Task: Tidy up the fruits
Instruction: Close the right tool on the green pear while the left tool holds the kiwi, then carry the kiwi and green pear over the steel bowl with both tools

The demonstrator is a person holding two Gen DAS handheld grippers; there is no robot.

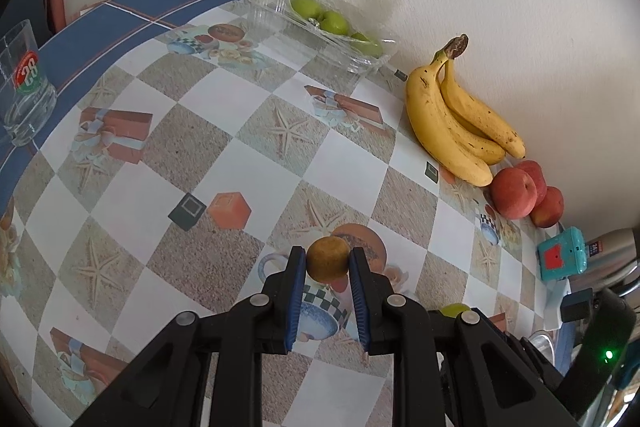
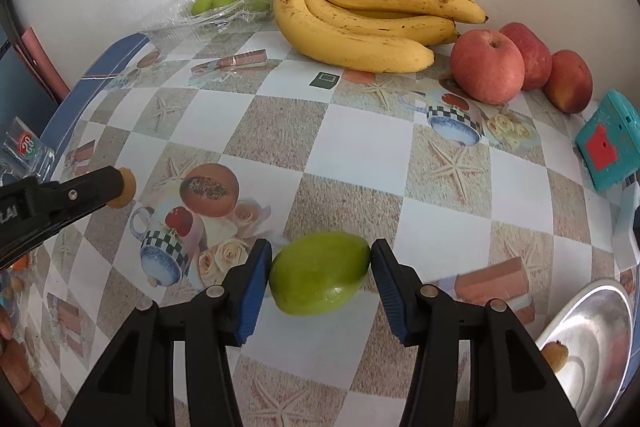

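My left gripper (image 1: 328,254) is shut on a small round brown-yellow fruit (image 1: 328,261) just above the patterned tablecloth; the right wrist view shows this gripper (image 2: 120,187) at the far left. An oval green fruit (image 2: 320,273) sits between the blue pads (image 2: 256,279) of my right gripper (image 2: 322,247), and both pads touch its ends. A bunch of bananas (image 2: 368,23) and three red apples (image 2: 488,67) lie along the wall. More green fruits lie in a clear plastic tray (image 1: 360,61) at the back.
A drinking glass (image 1: 24,87) stands on the blue border at the table's left edge. A teal box (image 2: 608,143) sits right of the apples. A metal bowl (image 2: 592,315) at the lower right holds a brown fruit (image 2: 556,355). The wall closes the far side.
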